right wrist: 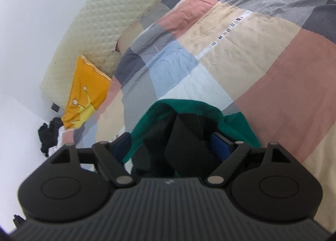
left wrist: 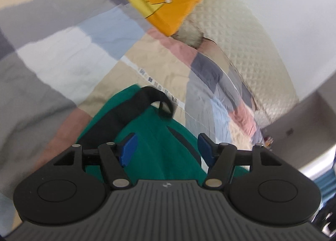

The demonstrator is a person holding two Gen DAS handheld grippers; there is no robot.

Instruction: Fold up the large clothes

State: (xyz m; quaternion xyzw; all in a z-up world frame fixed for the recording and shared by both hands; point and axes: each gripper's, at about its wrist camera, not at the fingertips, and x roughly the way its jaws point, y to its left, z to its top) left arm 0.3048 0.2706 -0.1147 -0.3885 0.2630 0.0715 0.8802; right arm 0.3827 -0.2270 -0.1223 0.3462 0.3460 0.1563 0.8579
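A green garment (left wrist: 155, 123) with a black trim band (left wrist: 117, 114) lies on the bed, right under my left gripper (left wrist: 167, 146). That gripper's blue pads (left wrist: 130, 146) stand apart, with nothing pinched between them. In the right wrist view the same green garment (right wrist: 189, 104) is bunched up, with black fabric (right wrist: 184, 142) folded into it. My right gripper (right wrist: 171, 144) is open and wide. The black and green cloth sits loosely between its fingers, and the pads do not press on it.
A patchwork quilt (right wrist: 241, 56) in pink, beige, blue and grey covers the bed. An orange pillow (left wrist: 166, 3) (right wrist: 88, 85) leans at a cream quilted headboard (right wrist: 94, 30) by a white wall. A dark heap of clothes (right wrist: 48, 133) lies on the floor beside the bed.
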